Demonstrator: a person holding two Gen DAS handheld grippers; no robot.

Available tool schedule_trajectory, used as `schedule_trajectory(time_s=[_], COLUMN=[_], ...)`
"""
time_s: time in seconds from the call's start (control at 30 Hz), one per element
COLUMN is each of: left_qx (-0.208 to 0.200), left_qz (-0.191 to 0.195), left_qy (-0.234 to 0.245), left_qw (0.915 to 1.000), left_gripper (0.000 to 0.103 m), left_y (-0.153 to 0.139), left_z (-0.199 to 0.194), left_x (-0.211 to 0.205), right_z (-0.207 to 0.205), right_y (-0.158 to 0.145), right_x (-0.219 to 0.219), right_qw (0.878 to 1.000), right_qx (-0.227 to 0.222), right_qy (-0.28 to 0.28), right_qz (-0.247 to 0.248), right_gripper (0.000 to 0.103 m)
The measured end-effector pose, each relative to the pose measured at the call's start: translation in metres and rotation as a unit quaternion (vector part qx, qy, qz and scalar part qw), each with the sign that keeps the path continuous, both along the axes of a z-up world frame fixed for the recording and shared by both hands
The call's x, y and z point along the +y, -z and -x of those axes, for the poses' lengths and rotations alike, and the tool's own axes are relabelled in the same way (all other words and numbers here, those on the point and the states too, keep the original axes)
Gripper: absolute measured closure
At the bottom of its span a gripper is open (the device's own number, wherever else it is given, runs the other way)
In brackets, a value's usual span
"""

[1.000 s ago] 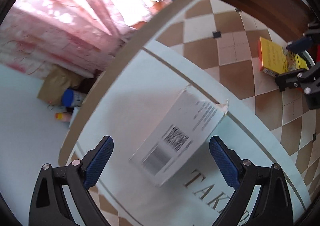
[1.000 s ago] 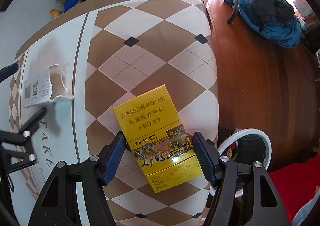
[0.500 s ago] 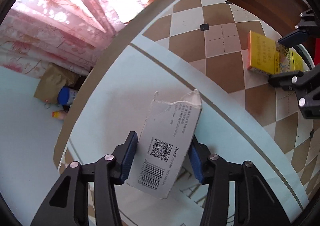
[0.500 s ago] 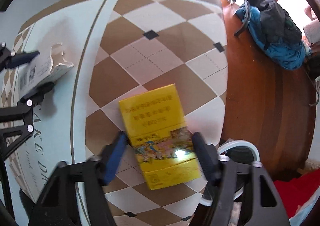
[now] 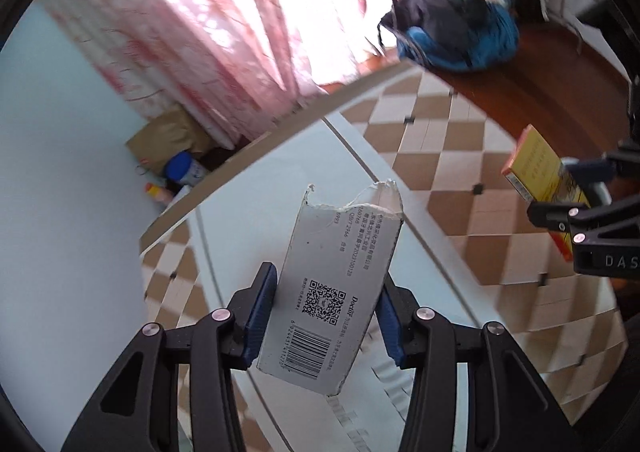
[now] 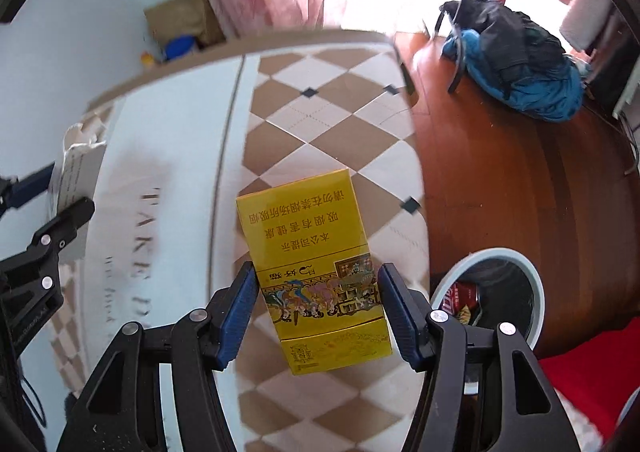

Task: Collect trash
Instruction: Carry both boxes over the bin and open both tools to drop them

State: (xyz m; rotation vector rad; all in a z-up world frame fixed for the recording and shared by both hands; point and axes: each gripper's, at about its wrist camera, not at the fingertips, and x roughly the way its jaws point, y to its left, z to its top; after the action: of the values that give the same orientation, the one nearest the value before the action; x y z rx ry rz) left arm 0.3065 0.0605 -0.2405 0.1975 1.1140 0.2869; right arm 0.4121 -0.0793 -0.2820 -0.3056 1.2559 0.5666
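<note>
The yellow cigarette carton sits clamped between the right gripper pads, its long axis running forward along the fingers and its far end pointing away over the checked tablecloth. The white-rimmed trash bin stands just right of those fingers on the floor, so the right gripper looks nearer to it. The left gripper is likewise closed on the torn grey box, which is held clear of the table, long axis forward, ragged end pointing away.
</note>
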Motion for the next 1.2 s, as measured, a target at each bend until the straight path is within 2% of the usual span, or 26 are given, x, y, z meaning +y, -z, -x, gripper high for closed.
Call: schedule_trajectory(time_s=[0.17, 0.33, 0.53, 0.7, 0.83, 0.9, 0.97, 1.07, 1.2], left_qx=[-0.058, -0.107, -0.130, -0.128, -0.106, -0.091, -0.065, -0.014, 0.051], left_qz=[0.007, 0.019, 0.058, 0.087, 0.116, 0.132, 0.165, 0.223, 0.268], left_qy=[-0.039, -0.043, -0.015, 0.019, 0.042, 0.044, 0.041, 0.028, 0.007], left_qw=[0.9975, 0.9932, 0.9897, 0.9877, 0.9867, 0.9860, 0.9833, 0.9743, 0.9621], left_gripper=[0.059, 0.059, 0.059, 0.059, 0.059, 0.059, 0.059, 0.059, 0.058], left_y=[-0.043, -0.078, -0.097, -0.091, -0.067, -0.054, -0.033, 0.004, 0.055], left_z=[0.038, 0.057, 0.044, 0.007, -0.037, -0.054, -0.077, -0.108, -0.141], left_x=[-0.029, -0.075, -0.140, -0.203, -0.251, -0.267, -0.279, -0.288, -0.295], right_z=[0.029, 0.046, 0.049, 0.034, 0.014, 0.002, -0.013, -0.033, -0.060], right_y=[-0.040, -0.078, -0.116, -0.122, -0.105, -0.089, -0.066, -0.034, 0.026], right_x=[-0.040, -0.098, -0.188, -0.262, -0.312, -0.332, -0.353, -0.375, -0.389], right_qw=[0.998, 0.993, 0.985, 0.979, 0.976, 0.975, 0.973, 0.971, 0.965], right_qx=[-0.035, -0.059, -0.084, -0.093, -0.082, -0.070, -0.051, -0.020, 0.040], right_qy=[0.018, 0.046, 0.097, 0.141, 0.174, 0.190, 0.207, 0.225, 0.245], right_qz=[-0.045, -0.086, -0.115, -0.112, -0.098, -0.093, -0.085, -0.082, -0.079], right_gripper=[0.040, 0.040, 0.041, 0.041, 0.041, 0.041, 0.041, 0.041, 0.041])
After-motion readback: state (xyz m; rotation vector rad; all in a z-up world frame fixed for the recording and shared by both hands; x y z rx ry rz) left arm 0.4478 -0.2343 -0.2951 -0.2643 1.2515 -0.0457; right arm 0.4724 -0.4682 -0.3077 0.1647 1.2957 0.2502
